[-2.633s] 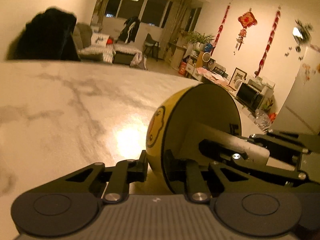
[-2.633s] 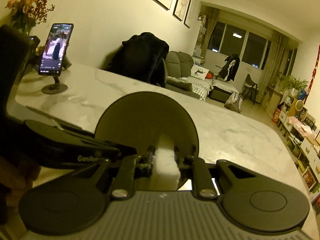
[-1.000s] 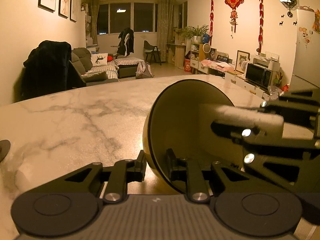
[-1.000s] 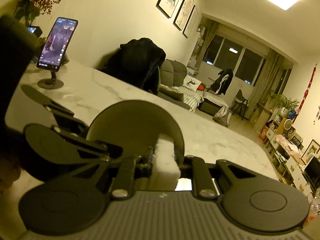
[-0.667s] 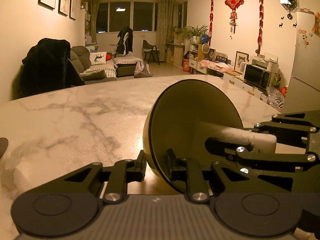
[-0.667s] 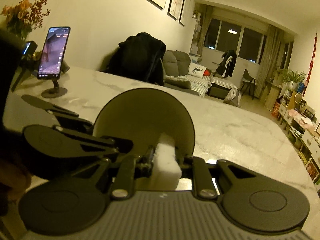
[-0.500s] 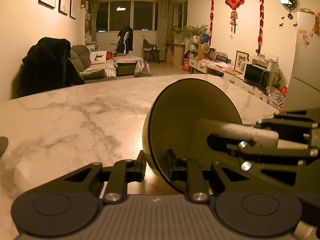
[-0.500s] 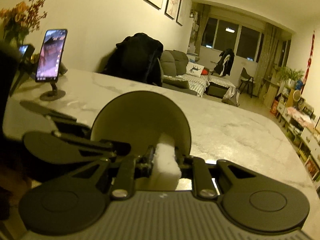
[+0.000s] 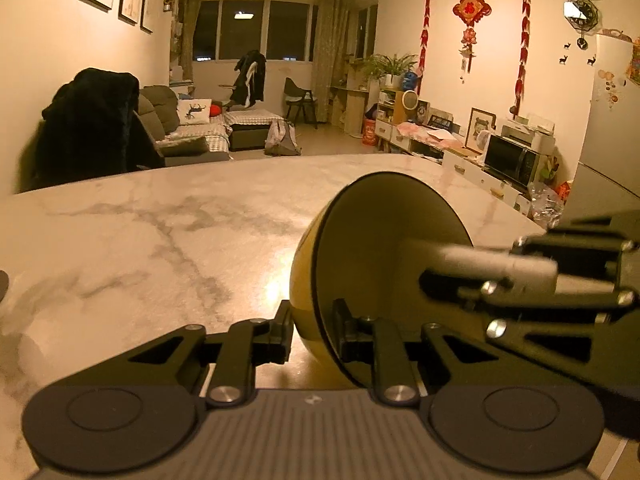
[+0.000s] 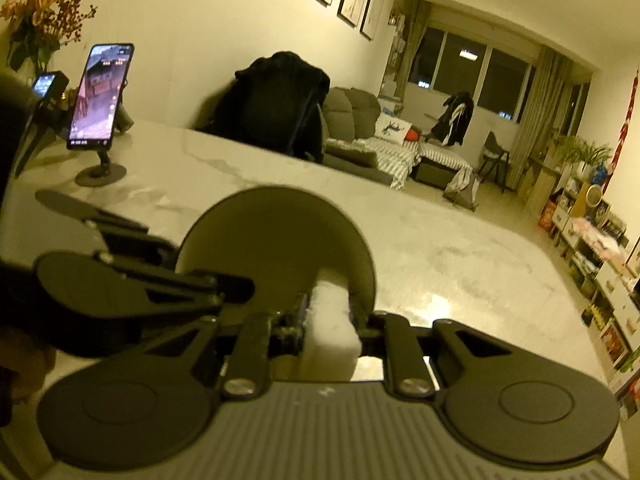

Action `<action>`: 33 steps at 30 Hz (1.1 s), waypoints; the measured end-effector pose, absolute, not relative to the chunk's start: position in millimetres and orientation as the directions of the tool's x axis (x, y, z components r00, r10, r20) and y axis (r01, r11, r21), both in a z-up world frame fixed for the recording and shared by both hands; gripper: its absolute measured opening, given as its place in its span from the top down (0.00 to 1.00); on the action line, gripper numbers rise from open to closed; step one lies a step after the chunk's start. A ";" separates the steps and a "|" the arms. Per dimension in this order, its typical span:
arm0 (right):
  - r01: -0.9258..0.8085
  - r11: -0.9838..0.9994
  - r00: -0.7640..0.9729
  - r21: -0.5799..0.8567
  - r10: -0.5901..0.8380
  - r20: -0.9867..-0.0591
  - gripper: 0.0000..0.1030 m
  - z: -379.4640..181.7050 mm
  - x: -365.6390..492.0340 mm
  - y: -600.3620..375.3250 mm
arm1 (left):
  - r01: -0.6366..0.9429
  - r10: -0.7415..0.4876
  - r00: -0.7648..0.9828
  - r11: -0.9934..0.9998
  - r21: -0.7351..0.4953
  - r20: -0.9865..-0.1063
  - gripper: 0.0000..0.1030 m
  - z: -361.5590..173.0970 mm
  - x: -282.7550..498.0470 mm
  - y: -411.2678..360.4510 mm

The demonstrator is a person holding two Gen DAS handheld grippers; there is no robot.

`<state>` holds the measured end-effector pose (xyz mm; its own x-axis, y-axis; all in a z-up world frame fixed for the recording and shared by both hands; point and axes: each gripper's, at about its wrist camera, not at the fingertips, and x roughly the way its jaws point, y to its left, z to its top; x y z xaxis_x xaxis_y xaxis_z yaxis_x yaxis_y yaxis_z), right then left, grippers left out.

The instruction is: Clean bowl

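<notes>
Left tongs (image 9: 310, 330) are pinching the bowl (image 9: 384, 256) rim — right tongs (image 10: 330, 316) are pinching a sponge (image 10: 330, 334) inside; bare tabletop (image 9: 160, 240) is lying beyond.

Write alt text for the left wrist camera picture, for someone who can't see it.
The left gripper pinches the rim of a yellow bowl tipped on its side above a marble table, while the right gripper pushes a white sponge into the bowl from the right. Behind lies a warmly lit living room with a sofa.
</notes>
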<state>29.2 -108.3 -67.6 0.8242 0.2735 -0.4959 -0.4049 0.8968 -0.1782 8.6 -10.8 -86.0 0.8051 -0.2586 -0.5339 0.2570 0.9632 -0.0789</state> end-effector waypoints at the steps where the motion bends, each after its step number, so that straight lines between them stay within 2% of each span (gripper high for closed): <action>1: -0.415 0.896 0.815 -0.160 0.288 -0.504 0.81 -68.5 29.7 -108.6 | 0.256 -0.264 0.803 0.962 -0.090 -0.535 0.80 -87.3 8.9 -10.6; 16: -0.408 0.887 0.841 -0.215 0.274 -0.468 0.82 -55.7 32.8 -111.4 | 0.246 -0.252 0.805 0.966 -0.084 -0.537 0.80 -95.6 4.0 -14.6; 21: -0.415 0.888 0.828 -0.198 0.279 -0.487 0.81 -63.9 34.3 -114.9 | 0.232 -0.248 0.809 0.968 -0.099 -0.533 0.80 -95.6 2.1 -17.2; 22: -0.416 0.888 0.825 -0.194 0.280 -0.490 0.81 -65.4 34.4 -115.5 | 0.228 -0.252 0.807 0.967 -0.112 -0.534 0.80 -95.8 2.3 -17.2; 28: -0.430 0.889 0.807 -0.157 0.301 -0.508 0.80 -71.7 36.8 -120.9 | 0.183 -0.393 0.740 0.898 -0.400 -0.545 0.80 -107.3 13.4 1.9; 33: -0.429 0.892 0.814 -0.140 0.315 -0.488 0.80 -70.7 35.6 -122.7 | 0.158 -0.373 0.759 0.901 -0.405 -0.534 0.81 -107.2 6.6 0.1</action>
